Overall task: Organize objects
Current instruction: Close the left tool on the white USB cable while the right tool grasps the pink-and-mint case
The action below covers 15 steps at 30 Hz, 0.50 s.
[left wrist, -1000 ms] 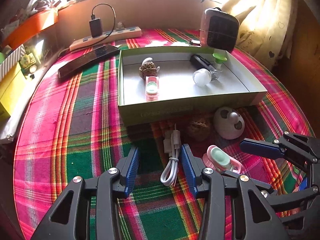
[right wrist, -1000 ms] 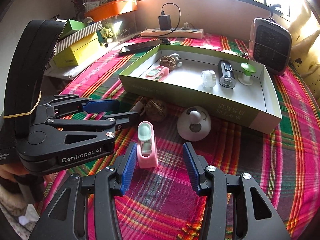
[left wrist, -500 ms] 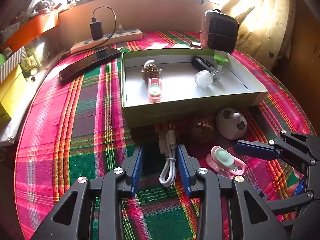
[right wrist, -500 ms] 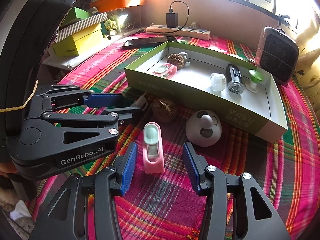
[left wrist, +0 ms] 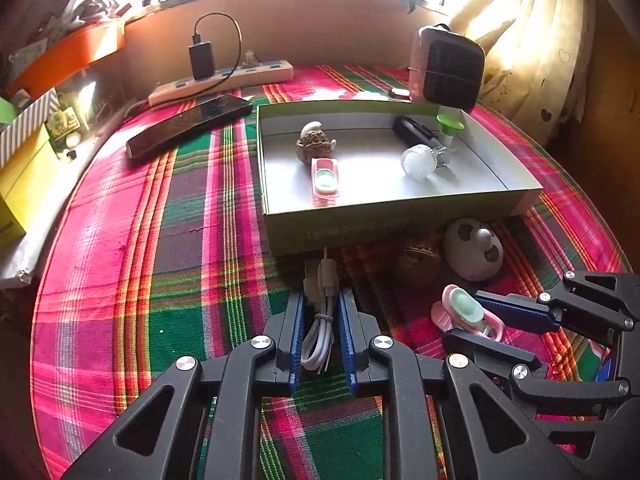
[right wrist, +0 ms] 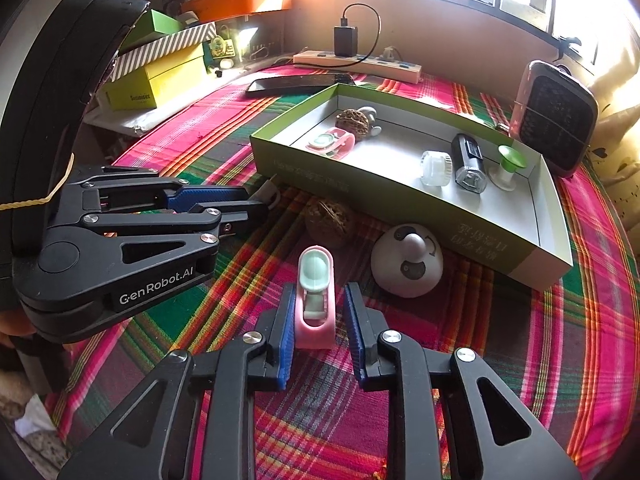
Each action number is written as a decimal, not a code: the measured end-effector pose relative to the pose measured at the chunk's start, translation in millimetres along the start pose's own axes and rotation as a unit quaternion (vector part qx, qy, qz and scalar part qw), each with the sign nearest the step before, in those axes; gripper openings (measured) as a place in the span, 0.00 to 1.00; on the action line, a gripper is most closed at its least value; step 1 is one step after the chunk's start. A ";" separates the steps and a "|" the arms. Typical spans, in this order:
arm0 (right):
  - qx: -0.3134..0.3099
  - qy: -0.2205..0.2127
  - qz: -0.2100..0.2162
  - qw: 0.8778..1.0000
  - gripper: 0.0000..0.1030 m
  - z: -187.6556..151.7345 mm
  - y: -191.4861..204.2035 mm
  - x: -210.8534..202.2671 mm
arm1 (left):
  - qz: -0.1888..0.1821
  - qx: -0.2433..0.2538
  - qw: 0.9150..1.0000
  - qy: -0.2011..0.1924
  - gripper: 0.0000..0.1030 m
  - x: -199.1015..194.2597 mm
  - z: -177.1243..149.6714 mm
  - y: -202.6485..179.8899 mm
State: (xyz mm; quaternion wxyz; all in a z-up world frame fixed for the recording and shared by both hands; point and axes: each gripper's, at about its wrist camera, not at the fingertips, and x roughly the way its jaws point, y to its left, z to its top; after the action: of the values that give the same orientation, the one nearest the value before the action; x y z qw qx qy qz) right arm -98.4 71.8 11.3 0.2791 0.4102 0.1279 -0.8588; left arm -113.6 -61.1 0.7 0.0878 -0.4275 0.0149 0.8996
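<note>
On the bench covered by a pink, red and green plaid cloth (left wrist: 120, 248), a coiled white USB cable (left wrist: 320, 332) is pinched between the blue-padded fingers (left wrist: 296, 336) of the left tool (left wrist: 320, 300), its plugs pointing toward the front wall of a shallow green cardboard box with a grey floor (left wrist: 360, 228). To its right, a pink plastic clip with a mint-green insert (right wrist: 315, 300) is clamped upright between the fingers of the right tool (right wrist: 320, 296), with the cloth directly beneath it. Between the two tools and the box, a brown wrinkled walnut (right wrist: 330, 218) and a white dome-shaped gadget with a round knob (right wrist: 406, 262) are seen lying on the cloth, near each other and just in front of the box wall. Inside the box, a second pink clip (left wrist: 326, 178) and a second walnut (left wrist: 314, 144) are placed toward the left, while a clear round cap (left wrist: 418, 160), a black oblong device (left wrist: 414, 130) and a green-topped white peg (left wrist: 450, 126) are gathered toward the right. Behind the box, a black phone (left wrist: 188, 124), a beige power strip with a black charger (left wrist: 224, 80) and a small pink and black heater (left wrist: 448, 68) are seen.
</note>
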 end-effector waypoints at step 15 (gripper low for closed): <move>-0.001 0.000 0.000 1.000 0.18 0.1 0.7 -0.3 | 0.000 0.000 1.000 0.000 0.15 -0.6 -0.2 -0.3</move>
State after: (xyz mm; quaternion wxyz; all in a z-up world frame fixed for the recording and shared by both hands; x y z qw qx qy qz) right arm -97.9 71.3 11.6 0.2793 0.4099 0.1284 -0.8588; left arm -113.1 -60.9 1.0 0.0876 -0.4274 0.0147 0.8997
